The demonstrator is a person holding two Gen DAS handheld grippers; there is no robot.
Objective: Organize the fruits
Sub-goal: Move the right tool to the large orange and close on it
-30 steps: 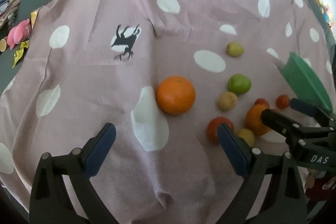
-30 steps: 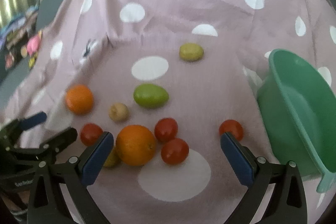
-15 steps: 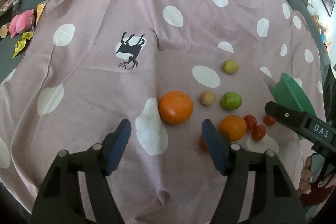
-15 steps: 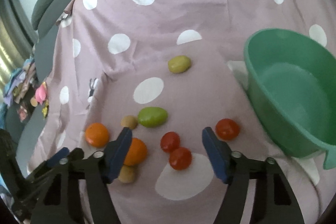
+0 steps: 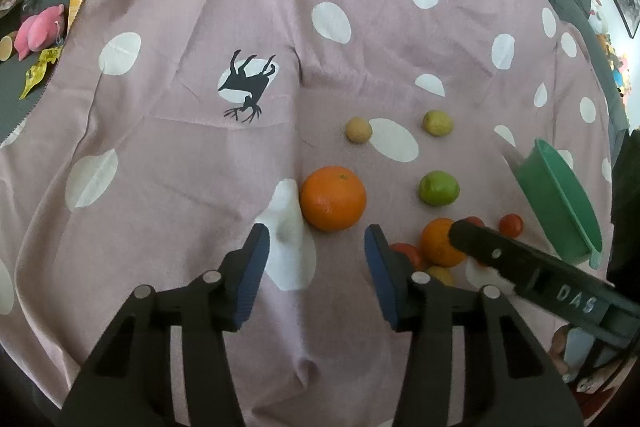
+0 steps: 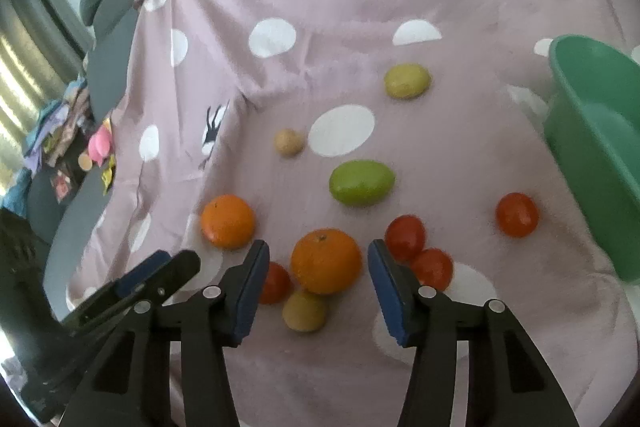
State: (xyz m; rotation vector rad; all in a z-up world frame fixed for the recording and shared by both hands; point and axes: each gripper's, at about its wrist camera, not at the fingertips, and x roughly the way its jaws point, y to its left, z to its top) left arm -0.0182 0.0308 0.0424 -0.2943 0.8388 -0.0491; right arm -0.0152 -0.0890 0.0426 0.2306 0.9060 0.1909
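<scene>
The right gripper is spread about wide enough for an orange and holds nothing; a round, dimpled orange sits just beyond its blue-padded fingertips, between them. The left gripper is open to a similar width and also empty, aimed at a second orange lying just ahead of it.

Crowding is the main risk on the right: a red tomato and a small dull-yellow fruit touch or nearly touch the near orange on its left and near sides, and two more tomatoes lie just right of it. Closing there could pinch a tomato or send smooth, round fruit rolling. The pink polka-dot blanket looks soft and creased, so fruit may settle into folds or the fingers may snag cloth.

Farther out lie a glossy green oval fruit, a yellow-green one, a small tan ball and a lone tomato. The smooth green plastic bowl stands at the right, with nothing visible inside
</scene>
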